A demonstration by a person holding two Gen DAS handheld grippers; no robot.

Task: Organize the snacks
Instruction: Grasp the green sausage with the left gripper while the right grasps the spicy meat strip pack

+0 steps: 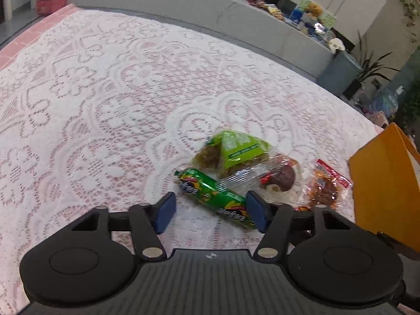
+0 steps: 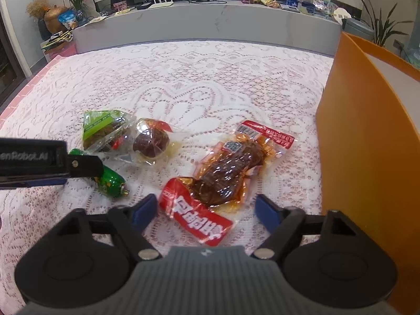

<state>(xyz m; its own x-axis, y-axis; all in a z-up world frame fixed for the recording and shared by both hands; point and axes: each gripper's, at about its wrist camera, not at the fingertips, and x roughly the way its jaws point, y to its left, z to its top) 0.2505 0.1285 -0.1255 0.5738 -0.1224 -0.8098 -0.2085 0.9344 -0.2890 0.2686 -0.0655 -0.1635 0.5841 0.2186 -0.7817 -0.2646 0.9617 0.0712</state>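
Several snacks lie on the white lace tablecloth [image 1: 105, 92]. A green sausage stick [image 1: 212, 197] lies slantwise between the blue pads of my left gripper [image 1: 211, 210]. Its lower end is close to the right pad and the left pad stands apart from it, so the jaws are open. Behind it are a green triangular packet [image 1: 233, 149] and a clear packet with a brown lump [image 1: 281, 176]. My right gripper [image 2: 206, 208] is open over a red packet with white letters [image 2: 197, 218], which overlaps a brown meat packet [image 2: 225, 173]. Neither pad presses on it.
An orange box [image 2: 367, 131] stands upright at the right edge of the table, close to my right gripper. One finger of the left gripper [image 2: 84, 166] reaches in over the green sausage stick [image 2: 111, 181]. A long grey counter [image 2: 210, 21] with clutter runs behind the table.
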